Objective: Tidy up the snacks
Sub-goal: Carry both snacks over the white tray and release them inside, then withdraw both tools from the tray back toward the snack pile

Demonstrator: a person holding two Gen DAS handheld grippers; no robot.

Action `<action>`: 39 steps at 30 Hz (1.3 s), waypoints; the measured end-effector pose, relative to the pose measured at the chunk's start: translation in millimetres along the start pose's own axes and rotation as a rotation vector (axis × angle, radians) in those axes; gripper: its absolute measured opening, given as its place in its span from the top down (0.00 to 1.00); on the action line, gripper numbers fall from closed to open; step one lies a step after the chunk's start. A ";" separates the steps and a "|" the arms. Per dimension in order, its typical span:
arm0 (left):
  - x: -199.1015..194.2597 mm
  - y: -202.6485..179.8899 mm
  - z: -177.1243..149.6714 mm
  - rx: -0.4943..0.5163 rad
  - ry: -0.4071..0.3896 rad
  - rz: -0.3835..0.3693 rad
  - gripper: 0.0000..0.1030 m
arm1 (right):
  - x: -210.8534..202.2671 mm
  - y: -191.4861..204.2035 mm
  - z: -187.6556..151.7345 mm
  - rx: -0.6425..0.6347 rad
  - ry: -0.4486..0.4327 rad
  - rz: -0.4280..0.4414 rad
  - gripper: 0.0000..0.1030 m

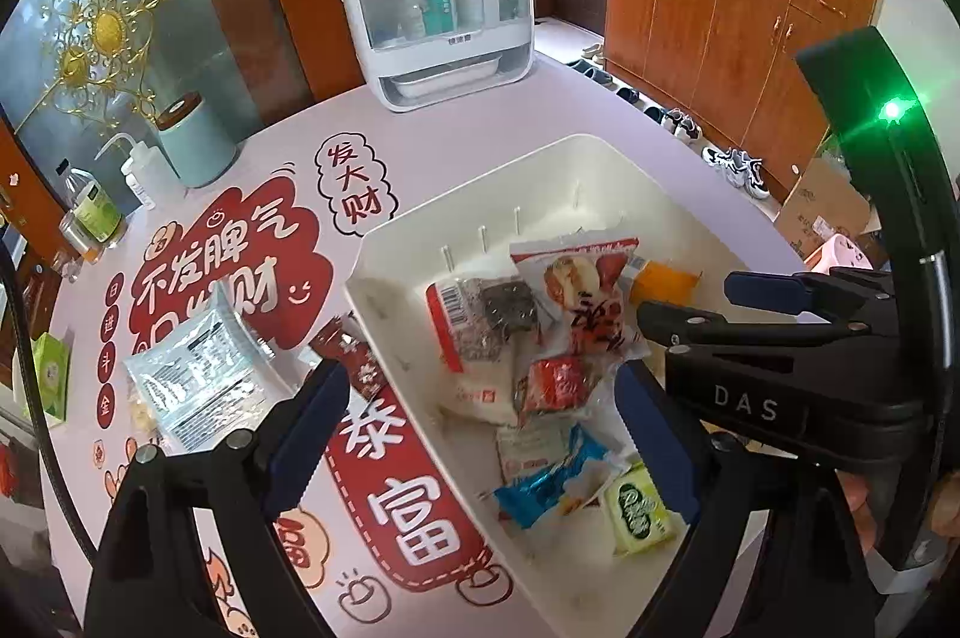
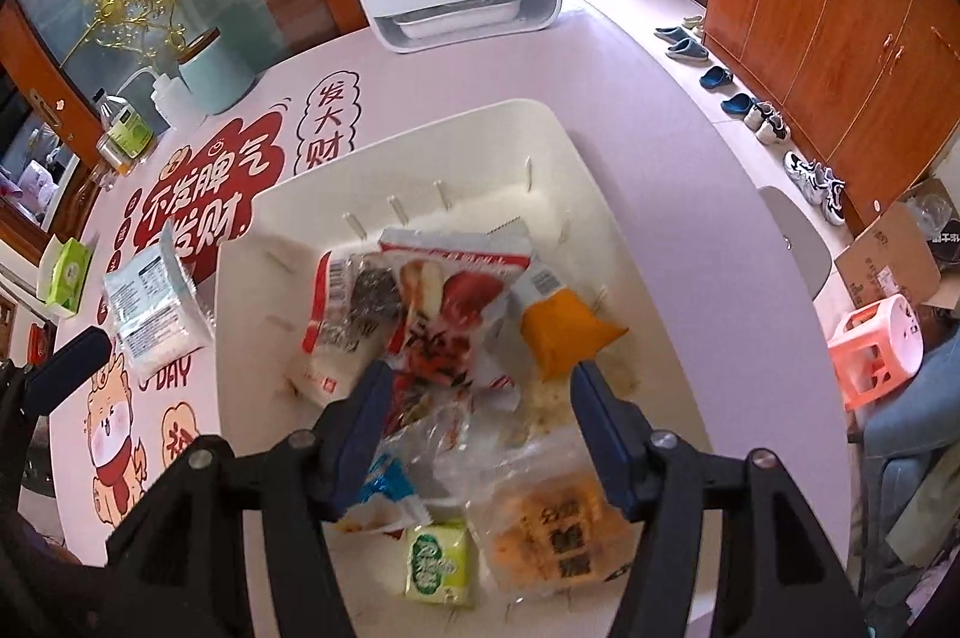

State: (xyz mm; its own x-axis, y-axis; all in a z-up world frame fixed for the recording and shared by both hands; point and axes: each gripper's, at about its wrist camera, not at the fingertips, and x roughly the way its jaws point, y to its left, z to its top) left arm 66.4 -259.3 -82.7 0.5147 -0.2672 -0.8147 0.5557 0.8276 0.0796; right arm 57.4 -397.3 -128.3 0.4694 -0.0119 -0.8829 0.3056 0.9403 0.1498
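Both pairs of jaws stand wide apart and hold nothing. From the right wrist view, I have the right gripper [image 2: 474,428] low in the frame over the white bin [image 2: 540,122], its blue pads straddling a clear crumpled wrapper, with the orange-crumb packet [image 2: 558,536] at lower right and the green packet [image 2: 435,566] at bottom centre. From the left wrist view, the left gripper [image 1: 480,422] spans the bin's left wall [image 1: 384,302], one finger outside over the printed tablecloth [image 1: 240,254], one inside. Most snacks already lie in the bin: the red-and-white bag [image 1: 582,290], the orange pouch [image 2: 558,332], the blue packet [image 1: 540,482].

I judge the step in hand to be fetching what remains outside: the silver packet [image 1: 198,374] at centre left, and a dark red packet [image 1: 354,356] leaning at the bin's outer wall. To do it well, I would lift the left gripper clear of the wall first, approach the silver packet across its narrow edge, and keep the right gripper out of the drop path.
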 end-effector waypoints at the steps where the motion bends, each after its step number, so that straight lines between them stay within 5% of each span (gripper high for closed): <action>1: -3.0 2.5 -2.8 0.002 -0.001 -0.002 0.13 | -1.7 2.1 -3.2 0.005 0.001 0.003 0.40; 15: -44.2 82.9 -56.8 -0.099 0.034 0.016 0.13 | -25.5 37.6 -38.7 0.075 -0.018 0.042 0.40; 26: -76.0 184.7 -93.7 -0.240 0.019 0.109 0.13 | -31.1 125.5 -58.0 -0.047 -0.005 0.081 0.40; 39: -91.1 313.7 -85.1 -0.204 -0.023 0.322 0.13 | -46.9 246.7 -10.7 -0.342 -0.248 0.175 0.40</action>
State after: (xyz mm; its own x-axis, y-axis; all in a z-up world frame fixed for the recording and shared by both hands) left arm 138.3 66.7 -32.4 0.6577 0.0135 -0.7531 0.2230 0.9515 0.2119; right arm 101.9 -161.2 -54.7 0.6864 0.1155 -0.7180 -0.0676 0.9932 0.0951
